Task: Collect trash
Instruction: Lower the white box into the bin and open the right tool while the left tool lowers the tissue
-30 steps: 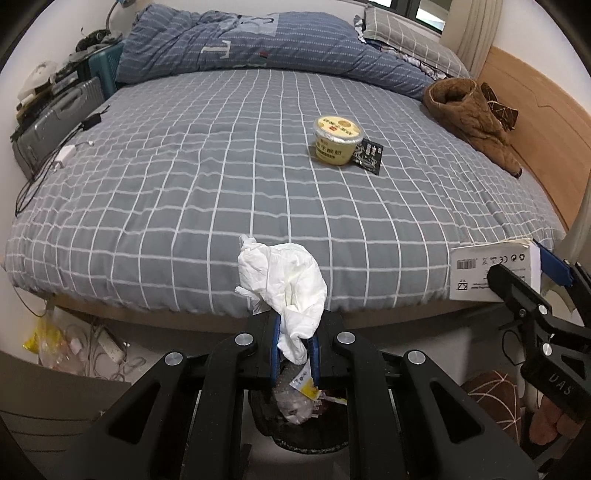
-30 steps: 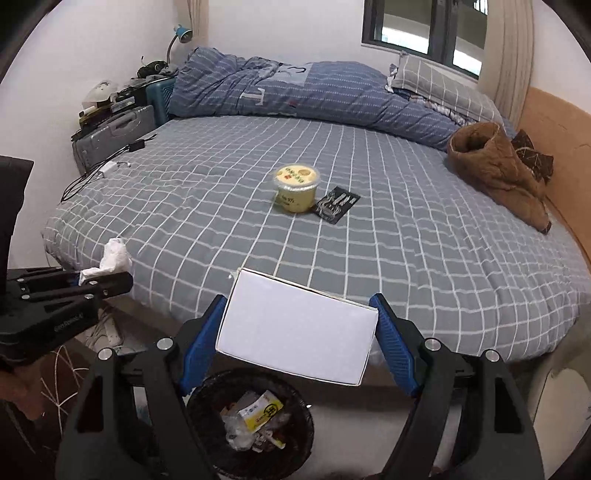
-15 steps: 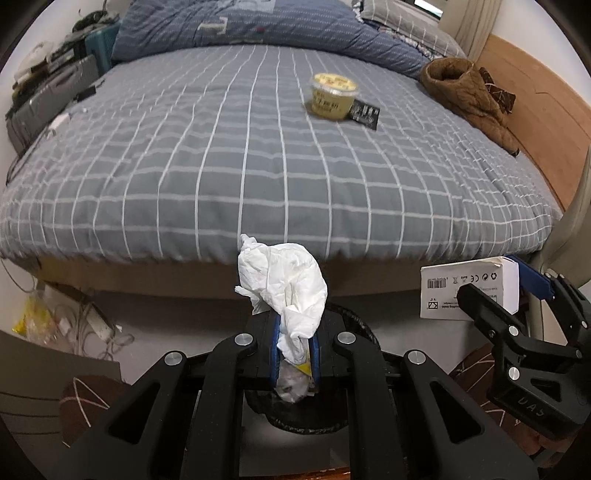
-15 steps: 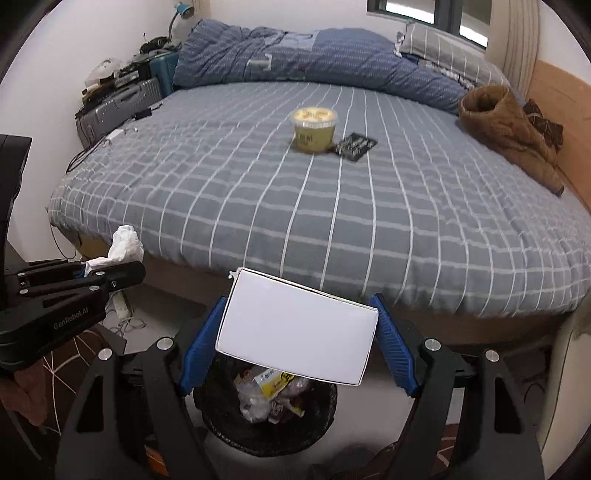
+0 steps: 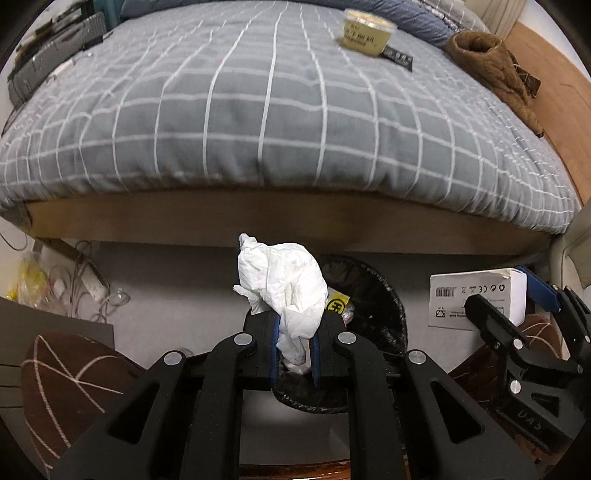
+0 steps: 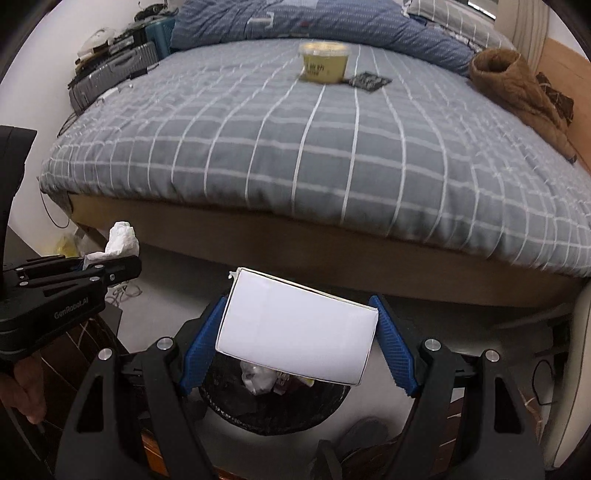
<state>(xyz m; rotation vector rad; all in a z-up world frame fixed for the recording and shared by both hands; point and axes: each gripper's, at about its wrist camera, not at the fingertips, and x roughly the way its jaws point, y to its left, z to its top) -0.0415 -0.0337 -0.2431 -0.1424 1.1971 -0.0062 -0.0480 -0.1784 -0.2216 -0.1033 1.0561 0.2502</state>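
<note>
Each wrist camera looked steeply down along its own claw, close above the trash bin. Both views shared the bin and the bed beyond the claws.

We see a wide bed under a grey checked cover on a wooden frame. A blue duvet lies bunched at its far end, suitcases stand beside a white wall, and cables trail over the pale floor.

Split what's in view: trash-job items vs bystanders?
Job:
- crumpled tissue in left gripper
- white box in right gripper
- black bin
- yellow tub and dark packet, probably next

Bystanders:
- brown jacket
- suitcase
- cables
</note>
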